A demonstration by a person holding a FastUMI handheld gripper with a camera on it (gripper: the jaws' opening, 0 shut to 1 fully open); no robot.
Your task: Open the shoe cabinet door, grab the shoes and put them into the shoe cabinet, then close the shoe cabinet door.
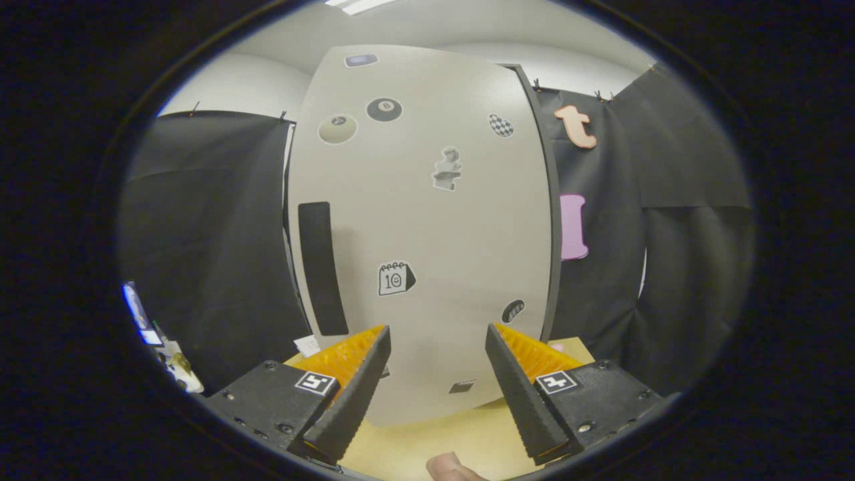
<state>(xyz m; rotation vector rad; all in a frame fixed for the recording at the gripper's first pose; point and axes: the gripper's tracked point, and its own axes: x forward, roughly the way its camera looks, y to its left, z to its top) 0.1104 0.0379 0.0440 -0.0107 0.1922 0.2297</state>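
Closest to the lens — a person's fingertip (pixel 449 469), low between the two fingers of the tongs (pixel 437 332). Tongs spread apart, holding nothing, pointed straight at the shoe cabinet door (pixel 427 220). Door shut, pale and flat, standing on the yellow tabletop (pixel 467 437) just beyond the tips of the tongs, with black booth cloth (pixel 214 254) on both sides of it. On the door, near its left edge, a dark upright handle strip (pixel 322 267). Along its right edge, a dark narrow band (pixel 549 220), probably the hinge side, though hard to be sure. Small stickers scattered over the door, one like a calendar (pixel 396 278) a little to the right of the handle.

Judged from this: first step, the opening, not yet begun. To do it well, swing the tongs toward the left edge of the door and bring the handle between the two fingers, not beside them. Raised bar or recess — cannot tell, so approach slowly and feel for a lip. If raised, close both fingers across it near mid-height of the door, for the least twisting. If recessed, hook one finger behind the edge instead of squeezing. Then pull in an arc away from the right edge of the door, never straight back, to follow the likely hinge. Keep the wrist level to avoid scraping the door face or slipping off. Open wide enough for the shoes to pass through afterwards.
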